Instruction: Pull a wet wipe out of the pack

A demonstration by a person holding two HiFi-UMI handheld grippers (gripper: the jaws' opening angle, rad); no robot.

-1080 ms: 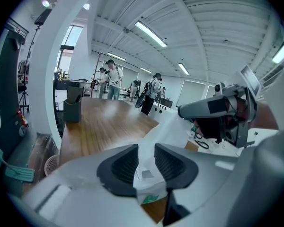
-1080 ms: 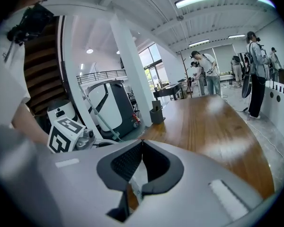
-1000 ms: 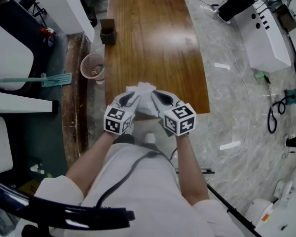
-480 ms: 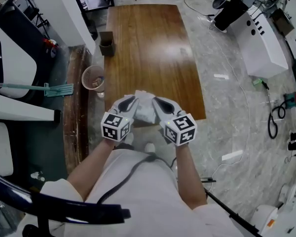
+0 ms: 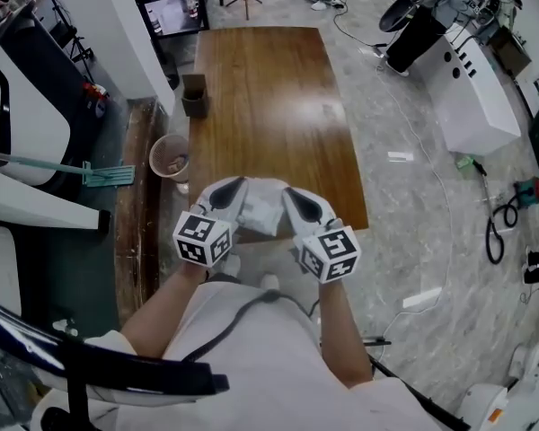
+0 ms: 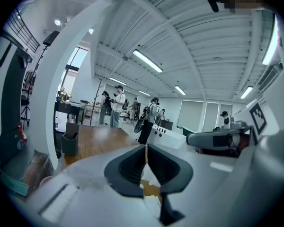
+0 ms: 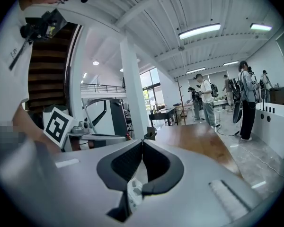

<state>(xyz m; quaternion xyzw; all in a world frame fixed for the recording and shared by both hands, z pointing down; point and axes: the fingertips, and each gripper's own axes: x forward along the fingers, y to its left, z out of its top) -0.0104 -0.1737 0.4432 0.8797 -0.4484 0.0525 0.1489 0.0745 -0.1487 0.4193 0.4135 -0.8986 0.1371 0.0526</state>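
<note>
White wipe (image 5: 262,206) between closing left gripper (image 6: 146,149) jaws; right gripper (image 7: 142,144) alongside.

Feed's nice and bright from my end. In the head view there's a pale sheen across the far half of the counter (image 5: 278,97), and shadows around the counter are soft, barely there. The white wet wipe pack (image 5: 262,206) over the counter's near edge looks washed out, no detail. Both gripper views are heavy fisheye: black corners, the pillar (image 7: 132,89) beside the counter bends. Ceiling strip lights (image 6: 146,60) above the counter blow out, and daylight comes in through a window (image 6: 75,60) beyond it. Anything closest to the lens is soft.
</note>
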